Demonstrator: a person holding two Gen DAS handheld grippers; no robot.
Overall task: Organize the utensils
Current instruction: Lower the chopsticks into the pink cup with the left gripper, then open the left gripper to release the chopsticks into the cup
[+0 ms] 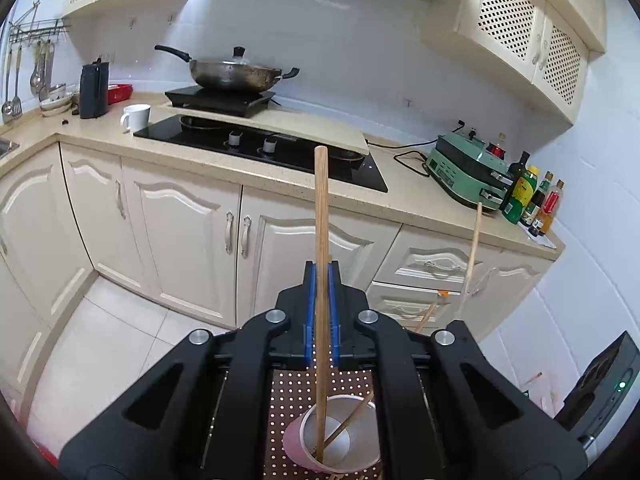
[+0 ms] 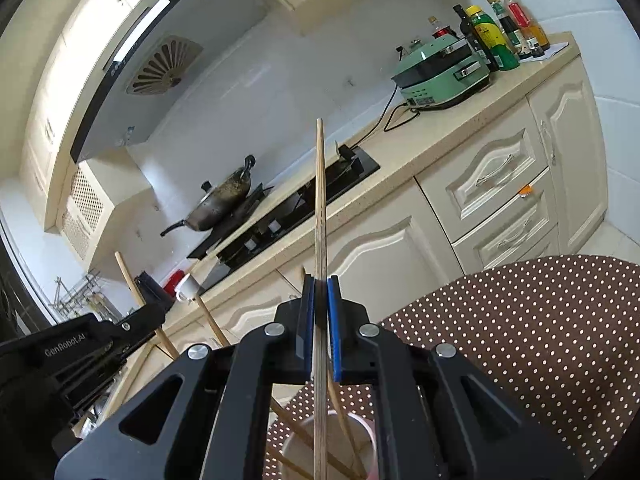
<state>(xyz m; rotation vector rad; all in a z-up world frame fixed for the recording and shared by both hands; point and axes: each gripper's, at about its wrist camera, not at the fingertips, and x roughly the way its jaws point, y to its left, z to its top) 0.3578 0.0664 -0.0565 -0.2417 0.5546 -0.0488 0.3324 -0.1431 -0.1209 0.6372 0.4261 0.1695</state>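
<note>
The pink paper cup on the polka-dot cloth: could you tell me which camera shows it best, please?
The left wrist view: the pink paper cup shows its open mouth, pale inside and chopsticks. In the right wrist view, only part of its rim appears behind the tongs.

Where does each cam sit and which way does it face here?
Left wrist: on the left tool, looking along its fingers at the stove counter; tool shut on a chopstick over the pink cup.
Right wrist: on the right tool, tilted, facing the same counter; shut on a chopstick, the left tool showing at lower left.
Shared: wok, green appliance, bottles, cup, dotted cloth.
</note>
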